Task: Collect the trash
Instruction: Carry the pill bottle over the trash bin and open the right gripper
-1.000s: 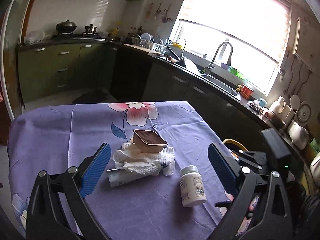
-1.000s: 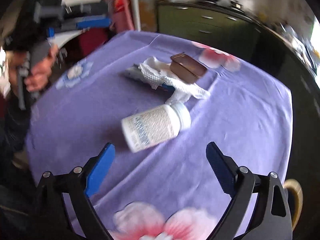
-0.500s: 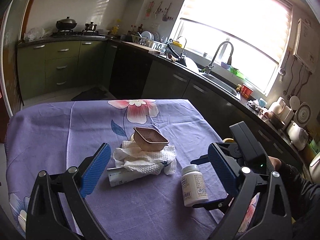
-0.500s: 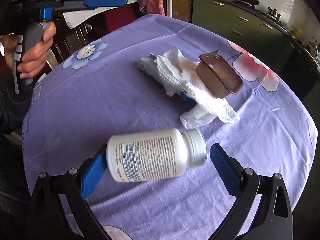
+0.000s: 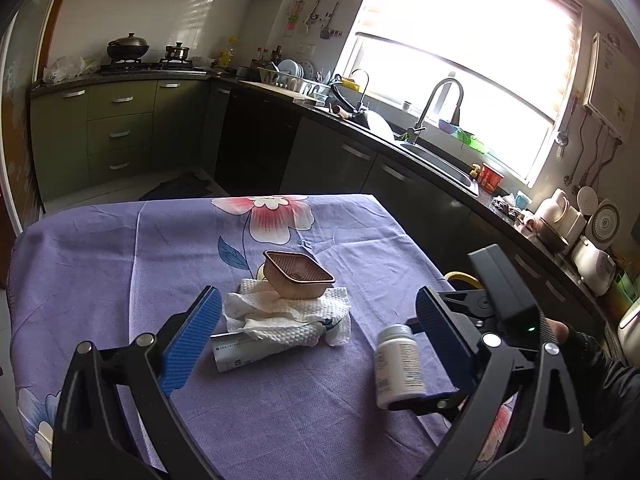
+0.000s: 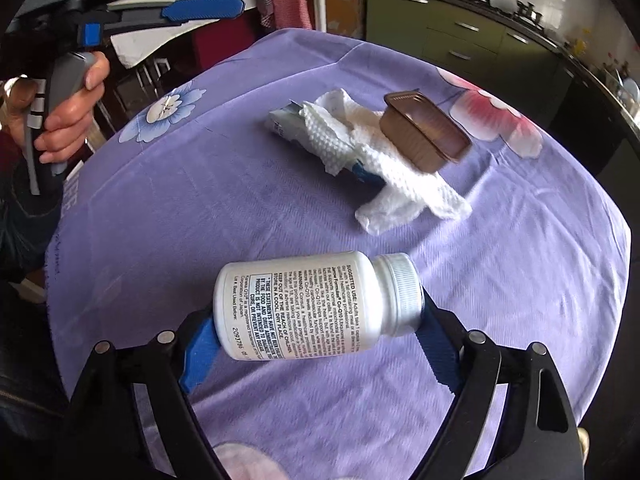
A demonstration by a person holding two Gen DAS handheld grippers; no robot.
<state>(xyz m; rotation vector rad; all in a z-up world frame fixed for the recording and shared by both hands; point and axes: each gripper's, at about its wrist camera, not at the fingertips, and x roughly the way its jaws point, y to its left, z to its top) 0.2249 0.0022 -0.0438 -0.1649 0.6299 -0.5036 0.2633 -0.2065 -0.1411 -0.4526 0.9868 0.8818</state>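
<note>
A white pill bottle [image 6: 316,304] lies on its side between the fingers of my right gripper [image 6: 316,344], which is shut on it; it also shows in the left wrist view [image 5: 398,366]. A brown plastic tray [image 5: 298,274] sits on a crumpled white paper towel [image 5: 280,316], which covers a flattened tube [image 5: 240,350]. The same pile shows in the right wrist view: tray [image 6: 424,136], towel [image 6: 384,176]. My left gripper [image 5: 316,344] is open and empty, held above the near side of the table, in front of the pile.
The table wears a purple floral cloth [image 5: 120,264]. Green kitchen cabinets [image 5: 116,136], a counter and a sink [image 5: 436,160] under a bright window lie beyond it. A yellow-rimmed object [image 5: 460,278] sits off the table's right edge.
My right gripper moved in around the pill bottle and closed on it. The left gripper stayed open and shifted only slightly.
</note>
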